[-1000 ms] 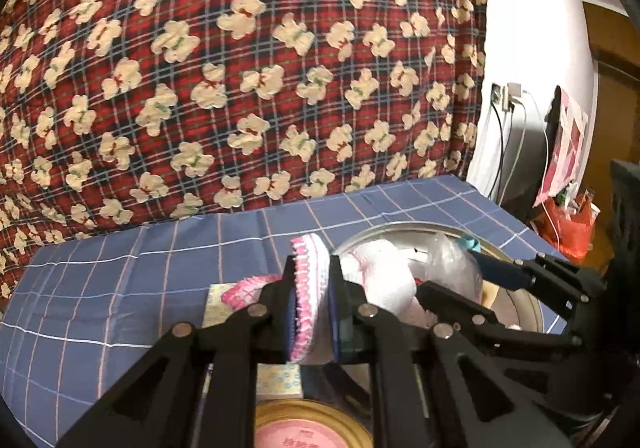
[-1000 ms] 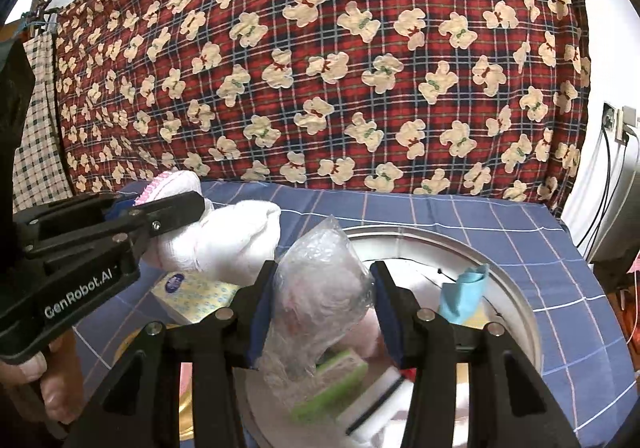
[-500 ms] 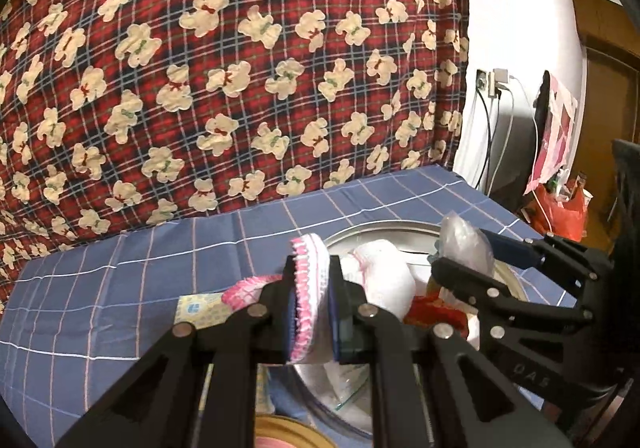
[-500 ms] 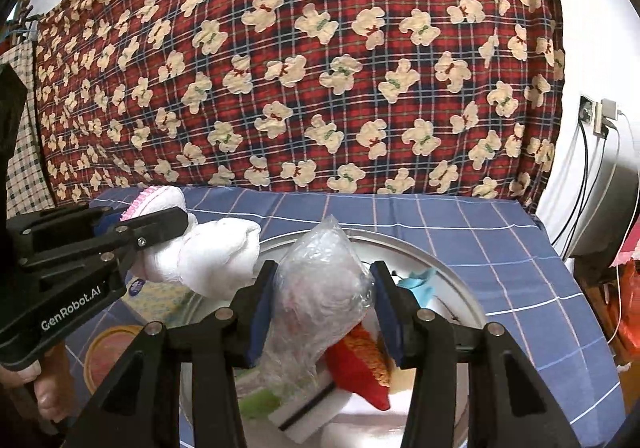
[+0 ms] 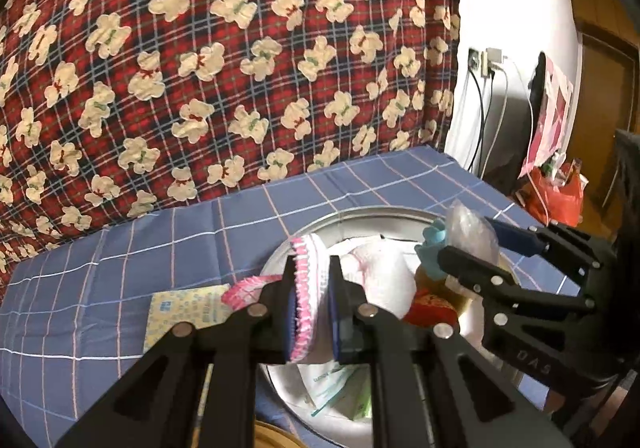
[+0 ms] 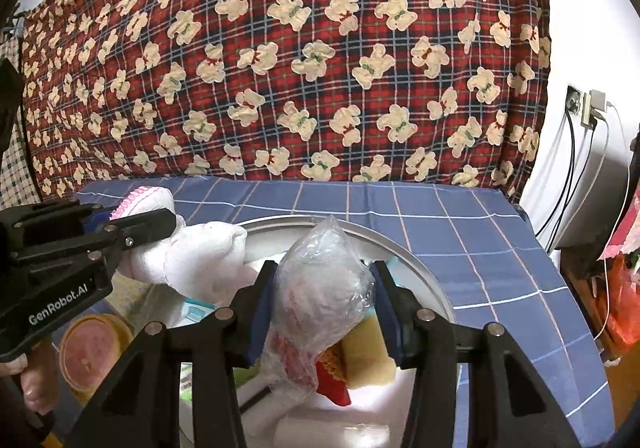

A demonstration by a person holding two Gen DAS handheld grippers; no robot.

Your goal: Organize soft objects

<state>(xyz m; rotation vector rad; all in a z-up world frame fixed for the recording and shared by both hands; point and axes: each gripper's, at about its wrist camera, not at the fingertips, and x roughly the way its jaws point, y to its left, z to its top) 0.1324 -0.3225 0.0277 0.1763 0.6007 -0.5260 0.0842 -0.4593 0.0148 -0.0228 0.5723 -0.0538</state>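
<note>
My left gripper point(image 5: 312, 272) is shut on a white soft toy point(image 5: 380, 276) by its pink-trimmed knitted part. It hangs over the left rim of a round metal basin point(image 5: 360, 213) on the blue checked cloth. In the right wrist view the left gripper point(image 6: 140, 215) and the toy point(image 6: 204, 260) sit at the left. My right gripper point(image 6: 324, 272) is shut on a clear plastic bag point(image 6: 320, 288) with pale soft stuff inside, held above the basin point(image 6: 420, 272). The left wrist view shows that gripper point(image 5: 470, 236) and the bag point(image 5: 468, 219) at the right.
Inside the basin lie a red pouch point(image 6: 332, 372), a yellow sponge point(image 6: 366, 352), a light blue item point(image 5: 432, 244) and paper packets. A yellow tissue pack point(image 5: 180, 308) and a round tin lid point(image 6: 92, 348) lie left of it. A bear-print plaid cloth point(image 5: 240, 67) hangs behind.
Both grippers have carried their loads to the right, from beside the tin lid to over the basin. The red pouch and sponge have come into view. Neither grip has changed.
</note>
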